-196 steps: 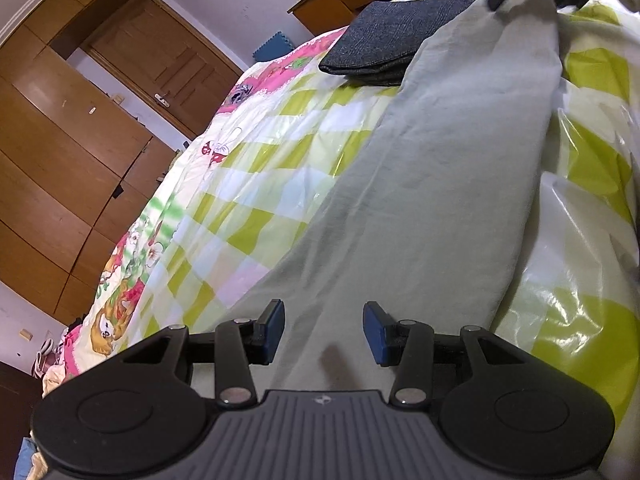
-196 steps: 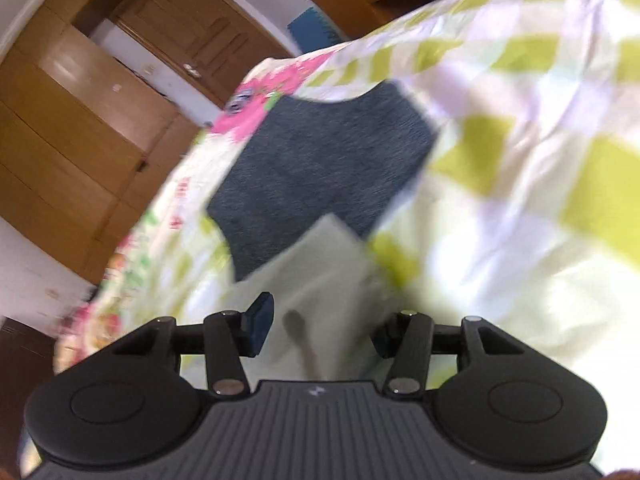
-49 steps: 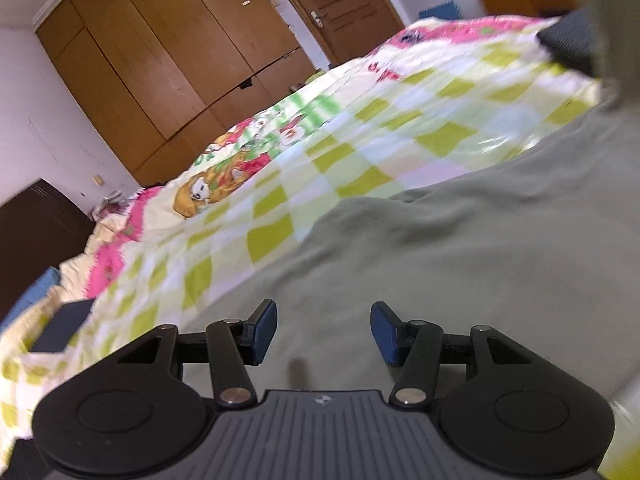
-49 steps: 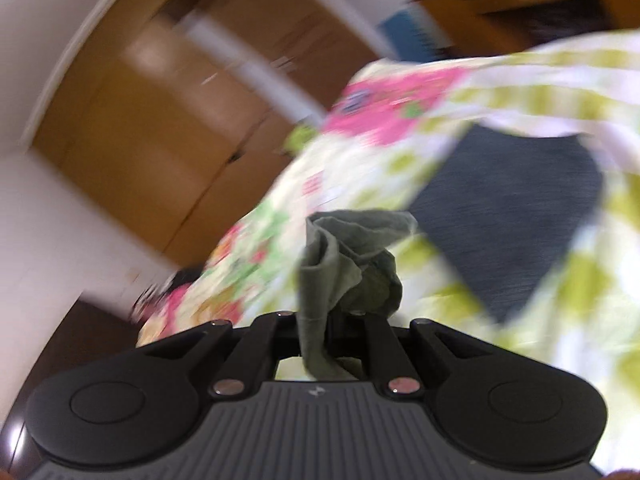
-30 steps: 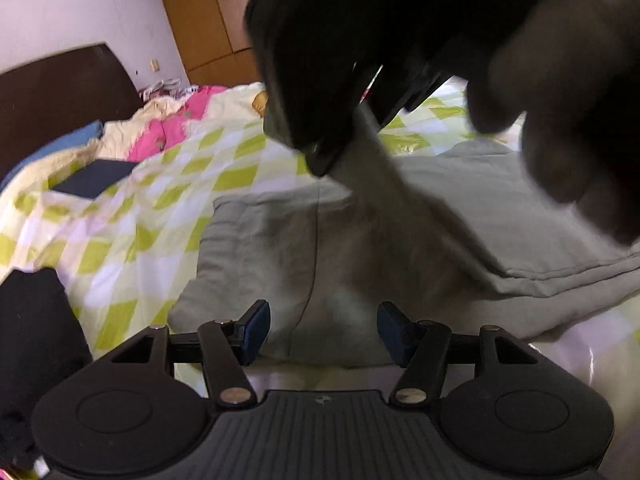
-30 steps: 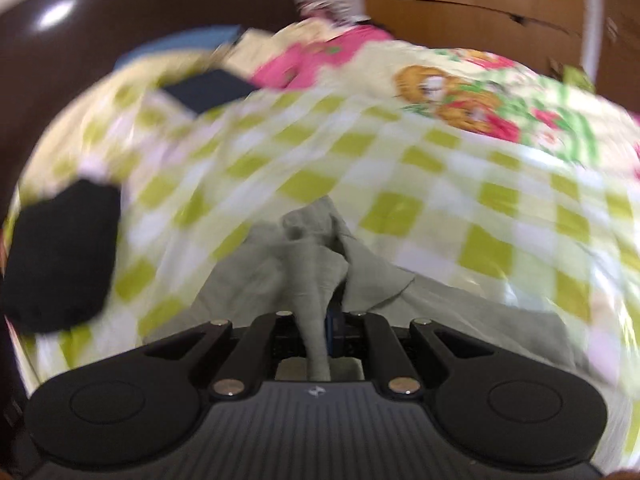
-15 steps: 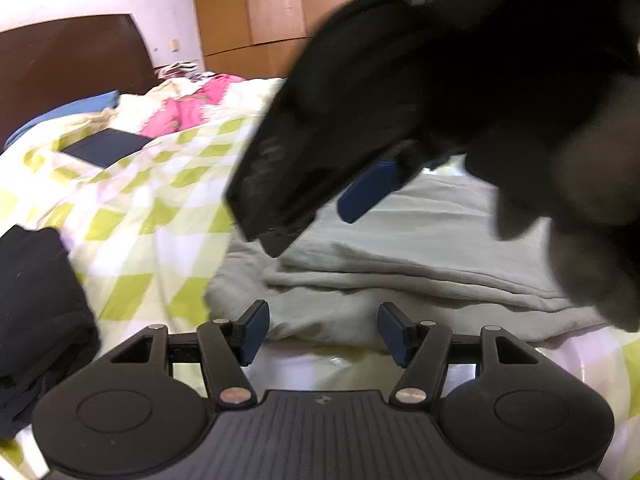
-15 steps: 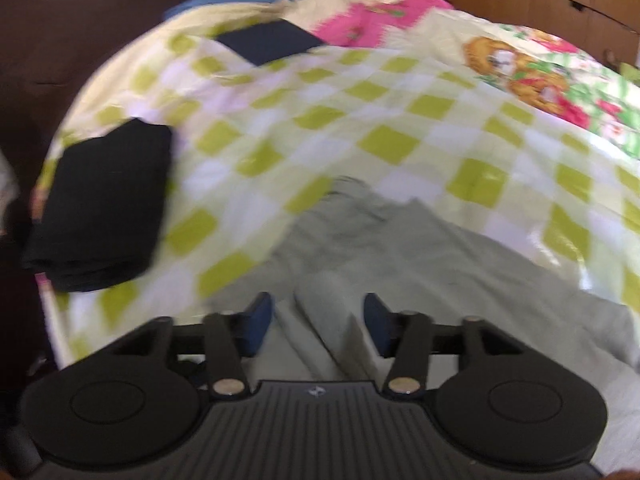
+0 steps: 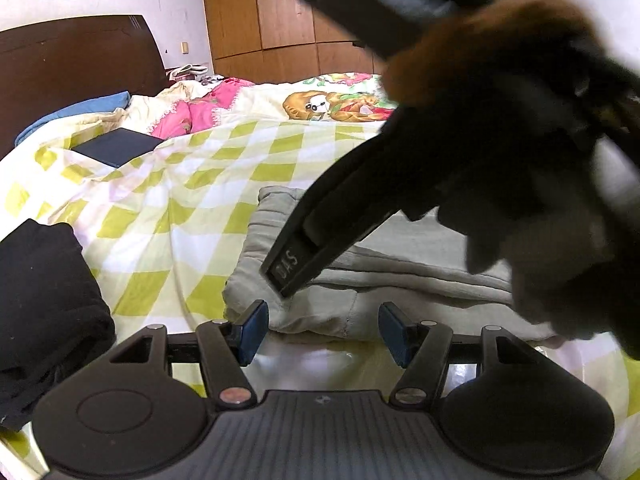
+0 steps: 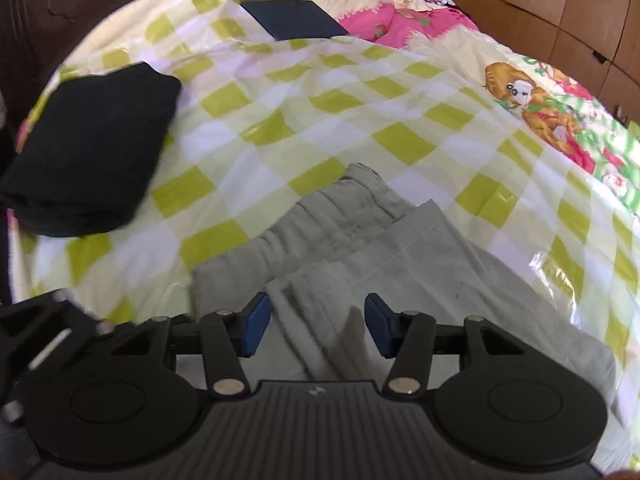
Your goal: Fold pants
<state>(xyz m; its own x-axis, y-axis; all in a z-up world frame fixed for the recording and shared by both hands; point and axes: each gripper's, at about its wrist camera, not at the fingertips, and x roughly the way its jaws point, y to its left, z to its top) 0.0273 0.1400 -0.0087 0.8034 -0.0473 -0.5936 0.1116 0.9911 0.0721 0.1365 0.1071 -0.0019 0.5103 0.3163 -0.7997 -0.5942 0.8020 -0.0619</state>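
The grey-green pants (image 9: 360, 276) lie on the checked bedspread (image 9: 180, 208), folded over so the leg end rests on the waist end (image 10: 360, 236). My left gripper (image 9: 322, 332) is open and empty, low at the near edge of the pants. My right gripper (image 10: 318, 322) is open and empty, just above the folded layers. In the left wrist view the right gripper's body and the hand holding it fill the upper right and hide much of the pants.
A folded black garment (image 10: 88, 148) lies on the left of the bed, also in the left wrist view (image 9: 44, 304). A dark blue folded item (image 10: 292, 18) lies farther back near pink bedding (image 10: 400, 24). A dark headboard (image 9: 72, 64) and wooden wardrobes (image 9: 280, 16) stand behind.
My right gripper carried the pant leg end over onto the waist end, opened and let it go, and has now risen a little. The left gripper stayed open at the near edge.
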